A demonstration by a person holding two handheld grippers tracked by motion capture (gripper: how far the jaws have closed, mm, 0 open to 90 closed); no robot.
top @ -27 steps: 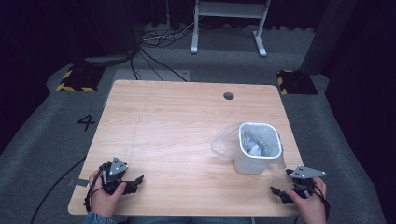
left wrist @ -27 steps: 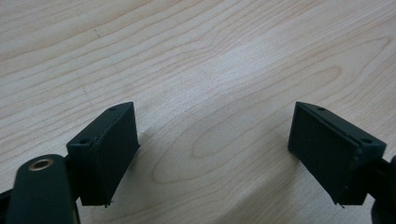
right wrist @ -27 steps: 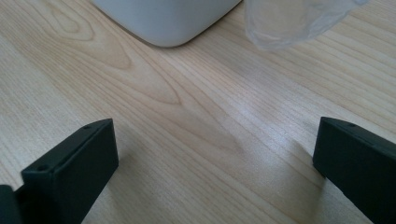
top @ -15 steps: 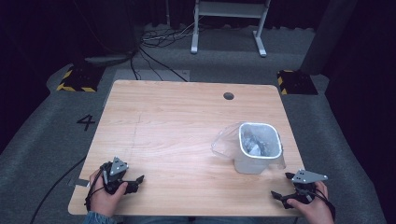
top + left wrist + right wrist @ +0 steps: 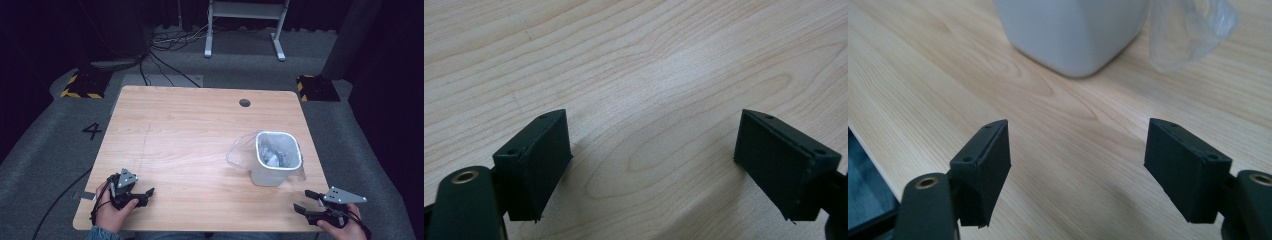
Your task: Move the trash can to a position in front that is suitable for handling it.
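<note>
The light wooden table (image 5: 190, 130) w/ a small round hole (image 5: 244, 102) near its far edge carries a small white plastic bin (image 5: 277, 157), squarish w/ rounded corners, upright on the right half. A clear plastic bag liner (image 5: 240, 152) sits in the bin; its loose film spills over the rim on the left side & down to the tabletop. Crumpled clear stuff lies inside the bin; can't tell what exactly.

The left gripper (image 5: 145, 195), black w/ a grey plate on top, rests in the person's left hand (image 5: 107, 212) at the near-left corner of the table, well apart from the bin. Its jaws stand wide, nothing btwn them; in the left gripper view only bare wood grain lies btwn the two black pads (image 5: 541, 165).

The right gripper (image 5: 306, 201) is held in the right hand (image 5: 345, 227) at the near-right edge, near the bin, just in front of it & not touching. Jaws point left across the table, wide apart, empty. In the right gripper view the bin's white wall (image 5: 1073, 30) stands ahead of the pads (image 5: 988, 165) w/ the clear film (image 5: 1193, 25) hanging at its right, wood showing btwn.
</note>
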